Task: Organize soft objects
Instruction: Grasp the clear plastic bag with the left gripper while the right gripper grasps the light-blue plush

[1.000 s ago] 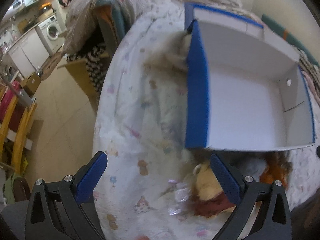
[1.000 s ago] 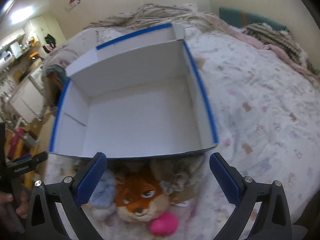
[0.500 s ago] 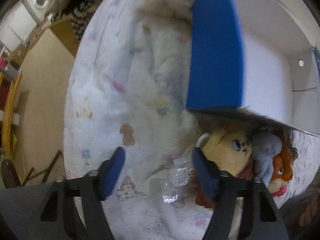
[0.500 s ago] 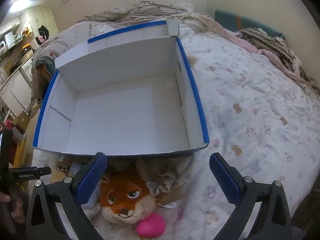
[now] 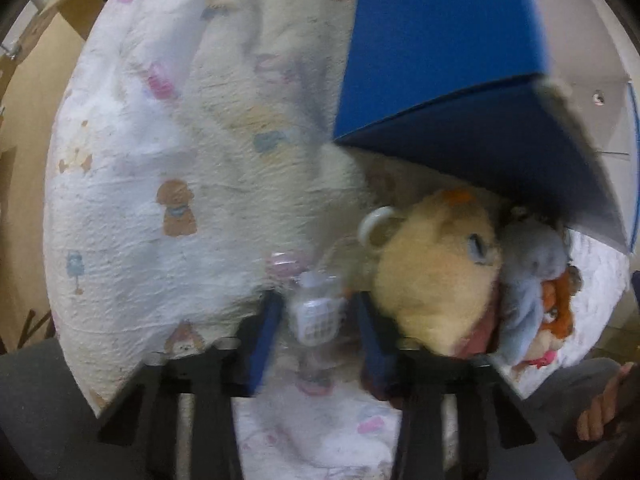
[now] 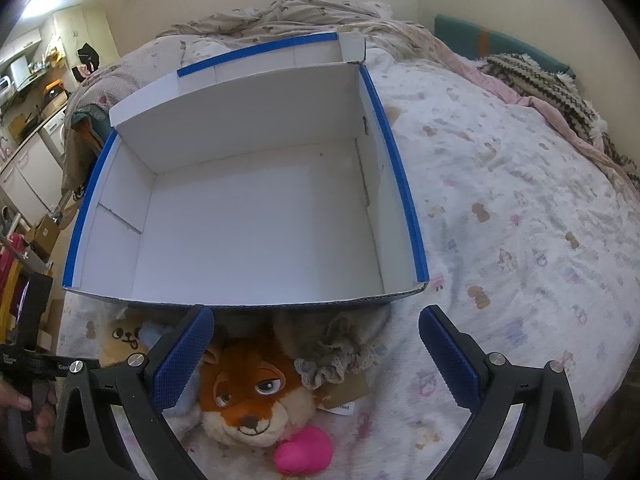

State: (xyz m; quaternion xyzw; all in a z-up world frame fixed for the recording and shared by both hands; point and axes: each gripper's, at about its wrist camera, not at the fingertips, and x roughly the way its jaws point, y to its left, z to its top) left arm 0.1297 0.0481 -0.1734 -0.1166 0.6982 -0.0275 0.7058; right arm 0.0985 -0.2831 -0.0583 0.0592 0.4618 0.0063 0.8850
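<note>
Left gripper (image 5: 316,320): narrowed around a clear plastic tag packet (image 5: 318,318) beside a cream plush bear (image 5: 436,272); contact not discernible through blur.
Right gripper (image 6: 316,356): spread wide, holding nothing, poised over an orange fox plush (image 6: 252,396).
Blue-edged white cardboard box (image 6: 400,184): on the printed bedspread (image 6: 520,240), just behind the plush pile.

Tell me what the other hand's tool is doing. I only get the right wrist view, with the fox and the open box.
Observer: The left fingers straddle a clear packet on the bedspread. Blur hides whether they touch it.
Operator: Any toys near it?
Observer: A yellow plush lies right beside the packet, with a pale blue plush pressed against its far side.
Operator: What does the box look like outside?
Observer: The box has solid blue outer walls.
</note>
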